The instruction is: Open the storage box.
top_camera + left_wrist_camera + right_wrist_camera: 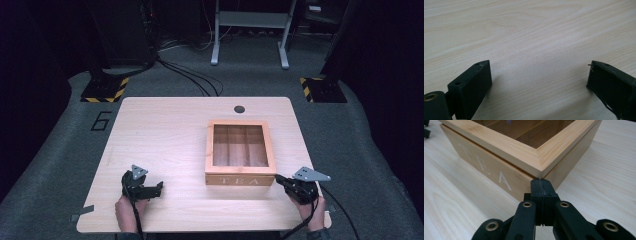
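A wooden tea box with a framed glass lid and "TEA" on its front stands right of the table's middle. My right gripper lies at the box's near right corner. In the right gripper view its jaws are pressed together, and the right gripper points at the corner of the tea box just under the lid, with nothing between them. My left gripper rests on the table's near left part, well apart from the box. Seen from the left gripper view, the left gripper has wide-spread jaws over bare wood.
The light wooden table has a dark round hole near its far edge. Beyond it lie grey carpet, black cables and a grey metal stand. Yellow-black striped bases flank the far corners.
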Motion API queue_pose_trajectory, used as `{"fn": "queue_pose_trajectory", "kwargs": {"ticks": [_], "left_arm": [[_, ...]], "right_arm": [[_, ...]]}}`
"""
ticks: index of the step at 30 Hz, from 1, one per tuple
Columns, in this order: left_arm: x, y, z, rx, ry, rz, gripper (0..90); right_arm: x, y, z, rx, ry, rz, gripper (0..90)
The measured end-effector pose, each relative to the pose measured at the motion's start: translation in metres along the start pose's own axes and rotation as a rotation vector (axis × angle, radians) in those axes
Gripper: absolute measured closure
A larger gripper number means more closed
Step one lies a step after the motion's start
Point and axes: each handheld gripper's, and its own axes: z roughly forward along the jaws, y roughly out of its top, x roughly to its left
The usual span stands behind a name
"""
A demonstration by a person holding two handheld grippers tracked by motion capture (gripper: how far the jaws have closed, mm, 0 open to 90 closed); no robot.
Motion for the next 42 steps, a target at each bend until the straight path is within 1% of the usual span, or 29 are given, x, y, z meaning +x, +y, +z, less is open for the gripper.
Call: {"fn": "queue_pose_trajectory", "kwargs": {"ticks": [3,4,5,8,9,10,11,13,24,31,34,36,39,42], "left_arm": [[0.0,0.0,0.0,0.0,0.0,0.0,5.3],[0.0,0.0,0.0,0.0,0.0,0.0,5.3],[0.0,0.0,0.0,0.0,0.0,0.0,5.3],[0.0,0.0,0.0,0.001,0.0,0.0,5.3],[0.0,0.0,0.0,0.001,0.0,0.0,5.3],[0.0,0.0,0.0,0.0,0.0,-0.001,5.3],[0.0,0.0,0.0,0.001,0.0,-0.001,5.3],[0.0,0.0,0.0,0.001,0.0,-0.001,5.3],[0.0,0.0,0.0,0.001,-0.001,0.0,5.3],[0.0,0.0,0.0,0.001,-0.002,0.0,5.3],[0.0,0.0,0.0,0.0,-0.001,0.0,5.3],[0.0,0.0,0.0,0.001,-0.001,0.0,5.3],[0.0,0.0,0.0,0.0,-0.002,0.0,5.3],[0.0,0.0,0.0,0.001,-0.002,0.001,5.3]], "right_arm": [[0.0,0.001,-0.001,-0.002,0.0,0.007,89.9],[0.0,0.001,0.0,-0.012,-0.002,0.006,89.9],[-0.001,0.002,0.0,-0.006,0.008,0.015,89.9],[-0.002,0.002,0.0,-0.012,0.014,0.017,89.9],[-0.003,0.002,0.001,-0.017,0.026,0.019,89.9],[-0.002,0.003,0.001,-0.022,0.024,0.031,89.9],[-0.002,0.003,0.001,-0.022,0.024,0.031,89.9],[-0.004,0.004,0.0,-0.034,0.039,0.035,89.9],[-0.006,0.011,0.004,-0.06,0.042,0.035,89.8],[-0.008,0.019,0.005,-0.074,0.059,0.043,89.8],[-0.009,0.024,0.007,-0.071,0.07,0.032,89.9],[-0.01,0.026,0.007,-0.08,0.078,0.039,89.9],[-0.012,0.03,0.008,-0.089,0.082,0.03,89.9],[-0.013,0.034,0.01,-0.095,0.088,0.031,89.9]]}}
